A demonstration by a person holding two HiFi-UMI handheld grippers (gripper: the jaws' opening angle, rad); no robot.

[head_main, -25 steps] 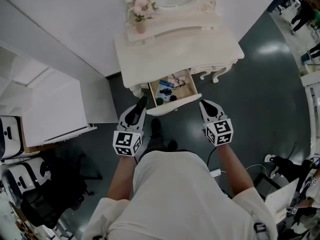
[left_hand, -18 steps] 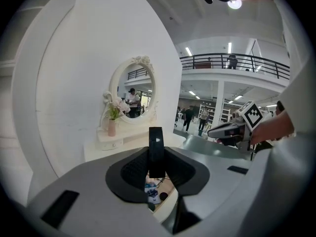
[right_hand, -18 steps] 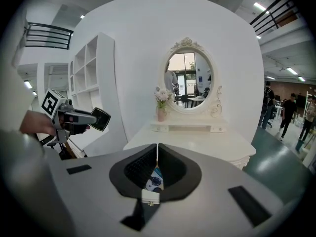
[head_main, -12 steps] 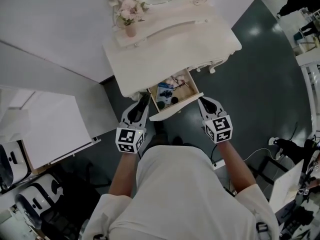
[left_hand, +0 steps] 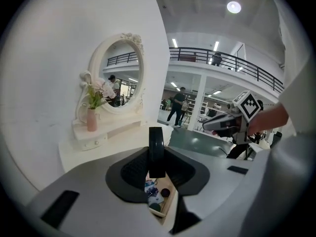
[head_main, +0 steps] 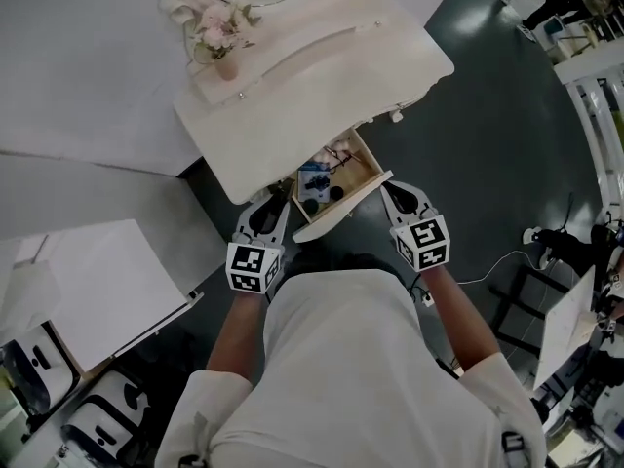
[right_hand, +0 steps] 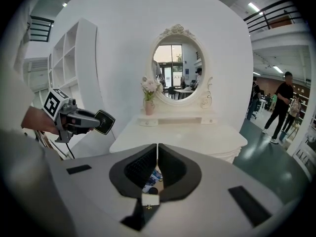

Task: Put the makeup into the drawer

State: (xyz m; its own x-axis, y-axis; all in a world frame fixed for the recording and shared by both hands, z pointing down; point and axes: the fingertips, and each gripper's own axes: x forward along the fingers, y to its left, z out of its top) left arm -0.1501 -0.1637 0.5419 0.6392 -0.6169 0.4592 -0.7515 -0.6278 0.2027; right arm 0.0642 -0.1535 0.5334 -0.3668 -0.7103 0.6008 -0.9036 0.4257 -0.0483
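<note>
A white vanity table (head_main: 292,96) has its drawer (head_main: 368,167) pulled out, with a blue-and-white packet (head_main: 314,177) and small dark round makeup items (head_main: 335,193) inside. My left gripper (head_main: 274,203) hovers at the drawer's left front corner, shut on a flat black makeup compact (left_hand: 156,149). That compact (right_hand: 104,122) shows as a black square in the right gripper view. My right gripper (head_main: 389,189) sits at the right end of the drawer's front panel (head_main: 341,206). Its jaws touch, with nothing between them (right_hand: 157,151).
A pink vase of flowers (head_main: 220,45) and an oval mirror (right_hand: 178,67) stand at the back of the vanity top. A white shelf unit (head_main: 93,286) is at the left. Cables (head_main: 497,261) lie on the dark floor at the right, and people walk in the background.
Both grippers have sunk and drawn closer to the drawer's front corners, the left still carrying the compact. The head view has swung, so the vanity now sits tilted and further left.
</note>
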